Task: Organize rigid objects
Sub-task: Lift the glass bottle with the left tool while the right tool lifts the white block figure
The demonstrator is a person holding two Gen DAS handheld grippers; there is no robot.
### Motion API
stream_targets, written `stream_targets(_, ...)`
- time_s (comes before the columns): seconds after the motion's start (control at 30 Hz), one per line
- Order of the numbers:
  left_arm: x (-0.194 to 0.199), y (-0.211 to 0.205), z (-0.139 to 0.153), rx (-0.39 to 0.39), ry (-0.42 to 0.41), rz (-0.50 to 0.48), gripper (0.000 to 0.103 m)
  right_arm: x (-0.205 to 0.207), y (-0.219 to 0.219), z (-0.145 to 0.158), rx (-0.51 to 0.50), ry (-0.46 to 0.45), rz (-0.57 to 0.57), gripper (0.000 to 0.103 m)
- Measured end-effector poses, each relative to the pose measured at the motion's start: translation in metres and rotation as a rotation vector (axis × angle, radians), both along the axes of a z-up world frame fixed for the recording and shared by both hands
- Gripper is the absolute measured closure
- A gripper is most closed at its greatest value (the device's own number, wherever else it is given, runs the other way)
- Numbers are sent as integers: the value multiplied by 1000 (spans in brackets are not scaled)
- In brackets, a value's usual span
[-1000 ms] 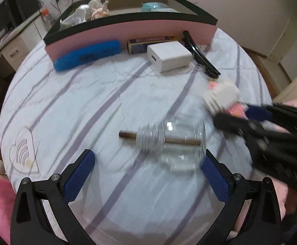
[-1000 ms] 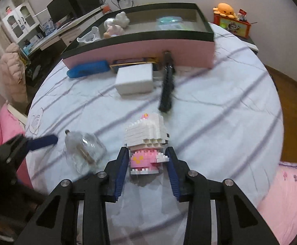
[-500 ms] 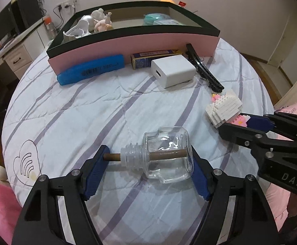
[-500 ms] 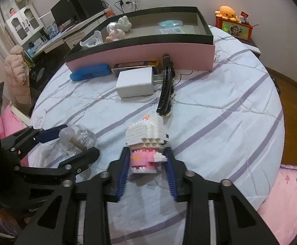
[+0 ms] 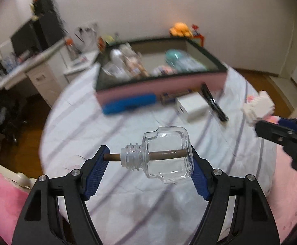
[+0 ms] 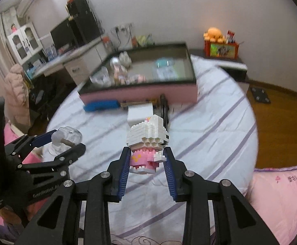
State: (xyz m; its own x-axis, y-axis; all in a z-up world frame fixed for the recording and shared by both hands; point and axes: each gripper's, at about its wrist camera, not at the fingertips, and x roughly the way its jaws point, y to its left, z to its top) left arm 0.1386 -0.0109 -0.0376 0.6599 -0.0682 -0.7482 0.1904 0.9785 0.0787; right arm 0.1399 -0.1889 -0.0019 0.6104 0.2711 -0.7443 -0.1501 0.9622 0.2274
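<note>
My left gripper [image 5: 148,159] is shut on a clear glass bottle [image 5: 166,155] with a brown stick through its neck, held sideways above the round table. It also shows in the right wrist view [image 6: 69,136]. My right gripper [image 6: 147,159] is shut on a white and pink brick figure [image 6: 147,140], lifted off the table; the figure shows at the right in the left wrist view [image 5: 258,108]. The pink box with a black rim [image 5: 160,83] stands at the far side and holds several small items.
Against the box front lie a blue case [image 5: 128,104], a dark flat pack [image 5: 175,97], a white box [image 5: 191,106] and a black clip [image 5: 213,102]. The striped tablecloth [image 6: 209,134] covers the table. A desk [image 6: 67,61] stands far left, pink bedding [image 6: 281,189] near right.
Both grippers have closed on their objects and lifted them off the table. The views now look more level, toward the box and the wall.
</note>
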Motion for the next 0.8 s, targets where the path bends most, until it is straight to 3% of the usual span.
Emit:
stream_targets(0.3,-24,35,74,-35,-235,83,27,-31,12,67,-22,-203,6,70)
stream_targets(0.47,-44,42,94,-35,-334,111,27,-46,21,85,-16,-283,29,70)
stream_targets(0.63,-51,48,90,-61,-317,110,27,-43,23,70,17,-229,29,70)
stream_targets(0.8,-51,48,88,-65,-310,115,27,-48,27,72,6,-245,42,70)
